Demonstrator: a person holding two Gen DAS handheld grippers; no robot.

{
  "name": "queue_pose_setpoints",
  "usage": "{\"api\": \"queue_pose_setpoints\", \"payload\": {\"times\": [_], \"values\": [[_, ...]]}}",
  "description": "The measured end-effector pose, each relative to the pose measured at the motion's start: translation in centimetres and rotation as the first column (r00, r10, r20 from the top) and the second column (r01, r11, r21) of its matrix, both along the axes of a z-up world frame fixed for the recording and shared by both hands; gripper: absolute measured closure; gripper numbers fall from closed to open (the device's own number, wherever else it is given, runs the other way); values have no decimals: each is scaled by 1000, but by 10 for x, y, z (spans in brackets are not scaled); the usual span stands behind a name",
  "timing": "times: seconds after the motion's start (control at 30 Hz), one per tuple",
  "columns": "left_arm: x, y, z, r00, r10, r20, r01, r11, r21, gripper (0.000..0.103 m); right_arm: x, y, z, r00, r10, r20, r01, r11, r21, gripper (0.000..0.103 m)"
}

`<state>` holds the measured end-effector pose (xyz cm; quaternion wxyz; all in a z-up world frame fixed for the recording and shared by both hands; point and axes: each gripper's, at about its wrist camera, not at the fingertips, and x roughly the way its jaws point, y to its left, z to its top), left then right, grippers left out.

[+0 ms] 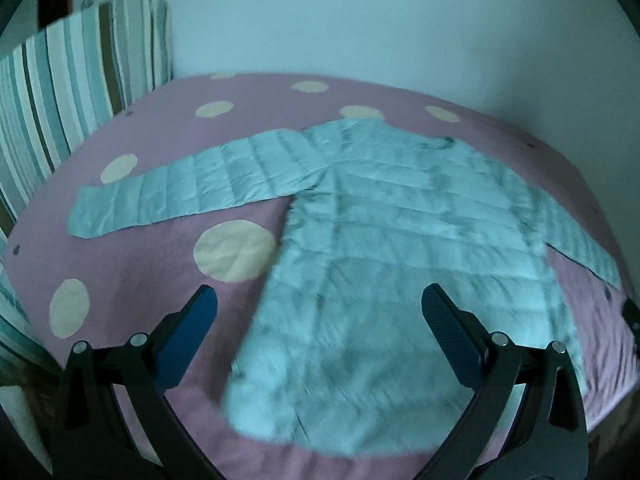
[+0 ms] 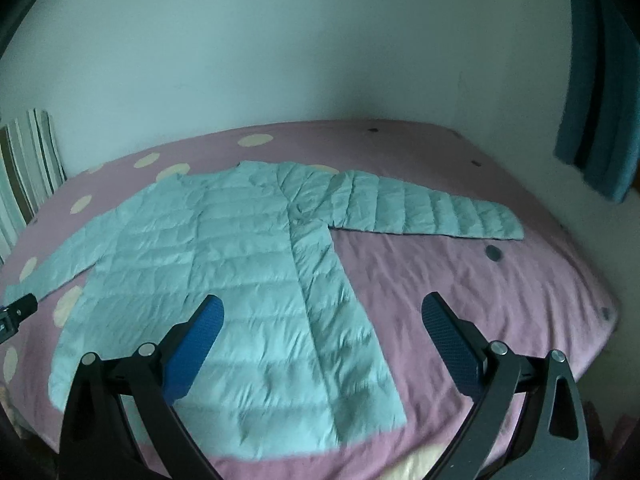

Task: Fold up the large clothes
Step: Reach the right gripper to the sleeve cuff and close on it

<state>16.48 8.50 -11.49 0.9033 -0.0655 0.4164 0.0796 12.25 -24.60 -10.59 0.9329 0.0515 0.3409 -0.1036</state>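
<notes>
A pale blue quilted jacket (image 1: 380, 236) lies spread flat on the bed, hem toward me, collar toward the wall, both sleeves stretched out sideways. It also shows in the right wrist view (image 2: 240, 264). My left gripper (image 1: 320, 300) is open and empty, held above the jacket's lower left part. My right gripper (image 2: 322, 308) is open and empty, above the jacket's lower right edge. The left gripper's tip (image 2: 16, 312) shows at the left edge of the right wrist view.
The bed has a pink sheet (image 1: 160, 280) with cream dots. A striped pillow (image 1: 68, 92) stands at the left end. A plain wall runs behind the bed. A teal curtain (image 2: 600, 92) hangs at the right.
</notes>
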Motion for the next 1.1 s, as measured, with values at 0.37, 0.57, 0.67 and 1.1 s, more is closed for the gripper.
{"api": "queue_pose_setpoints", "payload": {"times": [0.37,0.57,0.67,1.1], "values": [[70,127,-85,964,242,-105,-252,963,-98,2,91,-170,-60,946,-297,-131,318,929,190,33],[71,176,-104,923,369,-114,-382,913,-143,2,107,-254,-74,875,-458,-157,484,817,313,48],[69,190,-113,909,399,-122,-413,900,-140,2,107,-288,-80,843,-516,-154,531,749,396,36],[76,187,-125,908,410,-91,-415,909,-49,2,117,-360,-117,768,-620,-159,591,591,549,36]]}}
